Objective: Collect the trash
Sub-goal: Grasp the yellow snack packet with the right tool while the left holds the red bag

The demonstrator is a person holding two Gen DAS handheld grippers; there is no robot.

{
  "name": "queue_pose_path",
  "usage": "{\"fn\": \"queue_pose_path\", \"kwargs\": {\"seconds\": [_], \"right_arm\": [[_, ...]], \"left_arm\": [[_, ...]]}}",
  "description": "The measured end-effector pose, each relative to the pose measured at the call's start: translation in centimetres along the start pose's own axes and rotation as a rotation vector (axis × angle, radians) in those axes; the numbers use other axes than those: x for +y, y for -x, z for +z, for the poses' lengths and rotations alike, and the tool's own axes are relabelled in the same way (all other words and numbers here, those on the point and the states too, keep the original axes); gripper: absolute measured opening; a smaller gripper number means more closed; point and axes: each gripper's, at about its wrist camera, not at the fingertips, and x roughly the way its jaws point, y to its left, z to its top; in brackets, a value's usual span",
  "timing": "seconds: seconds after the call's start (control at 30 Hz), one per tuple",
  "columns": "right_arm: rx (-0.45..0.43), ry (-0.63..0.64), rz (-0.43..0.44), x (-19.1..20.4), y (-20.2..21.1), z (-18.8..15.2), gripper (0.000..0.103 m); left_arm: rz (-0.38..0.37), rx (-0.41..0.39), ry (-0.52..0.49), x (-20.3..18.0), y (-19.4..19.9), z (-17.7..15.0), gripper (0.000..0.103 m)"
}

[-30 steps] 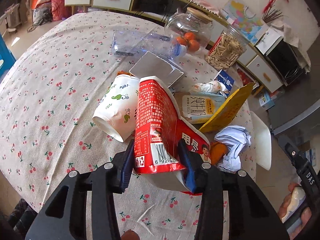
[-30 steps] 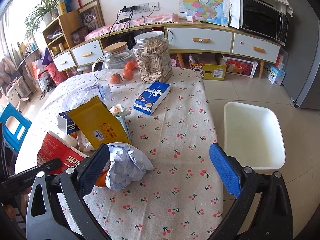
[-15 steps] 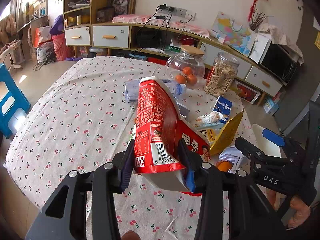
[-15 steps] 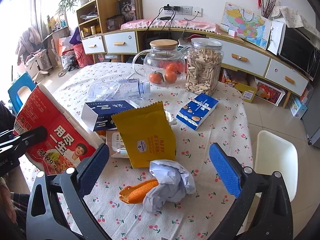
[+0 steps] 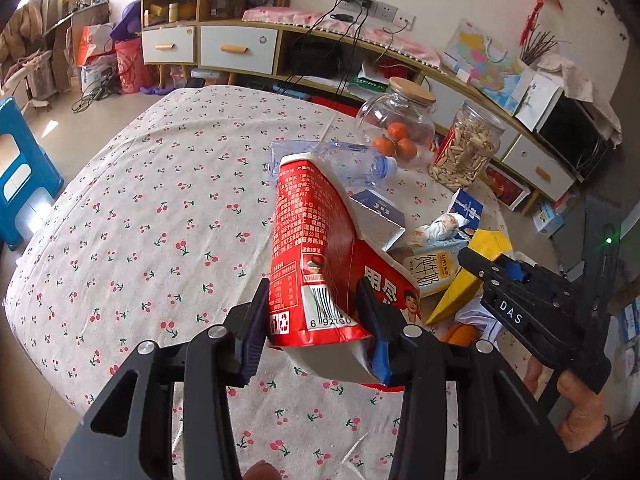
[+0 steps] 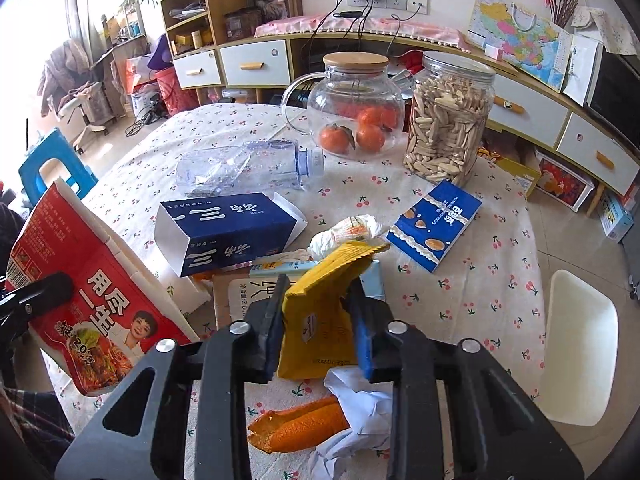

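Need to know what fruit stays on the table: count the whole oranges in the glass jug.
3 at least: one orange at the front left, one at the front right, one behind them, all inside the glass jug. More may be hidden behind these.

A crushed red printed carton is held tilted above the table. A creased yellow foil packet is pinched upright over crumpled white paper.

The right claw has just closed on the yellow packet. Crumpled paper and orange peel lie beneath on the tabletop.
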Motion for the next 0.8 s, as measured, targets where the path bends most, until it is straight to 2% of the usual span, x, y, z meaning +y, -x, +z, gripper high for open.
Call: {"fn": "queue_pose_path", "kwargs": {"seconds": [0.37,0.8], "right_arm": [[-0.061,-0.104,0.029,-2.3,3.4,0.0,0.010],[-0.164,-0.164,0.016,-5.3,7.7,-0.2,0.010]], "left_arm": [[0.001,-0.032,-0.003,-0.8,0.2,0.0,0.043],[-0.057,-0.075,0.010,-3.7,0.5,0.3,0.043]]}}
